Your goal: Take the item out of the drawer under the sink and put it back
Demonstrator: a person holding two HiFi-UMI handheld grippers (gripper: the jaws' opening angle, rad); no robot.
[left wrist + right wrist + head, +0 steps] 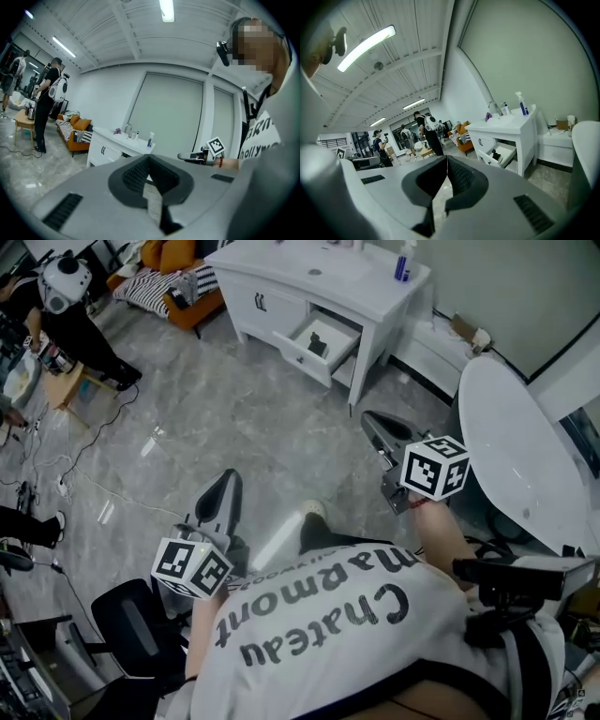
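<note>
Two pairs of jaws, both pressed together at the tips with nothing between them. The left gripper view shows the left gripper (149,159) with its ribbed pads meeting in a point. The right gripper view shows the same of the right gripper (446,161). Neither one touches anything.

In the head view the left gripper (223,488) is at the lower middle and the right gripper (375,423) is at about two o'clock from it. Both are held over the grey floor (234,418), well apart from each other.

The drawer (298,354) stands pulled open under the sink cabinet (272,296). It lies at about one o'clock from the left fingertips and about eleven o'clock from the right ones, well apart from both. A small dark item (319,346) lies inside it. I cannot tell what the item is. In the right gripper view the drawer (506,152) sits at about three o'clock from the jaw tips, with the item (496,153) a dark spot in it.

A blue spray bottle (403,261) stands on the cabinet top near its right end. A white bathtub (525,456) lies at three o'clock from the right gripper. An orange sofa (173,254) is at the top left. A person in black (70,310) stands at about ten o'clock.
</note>
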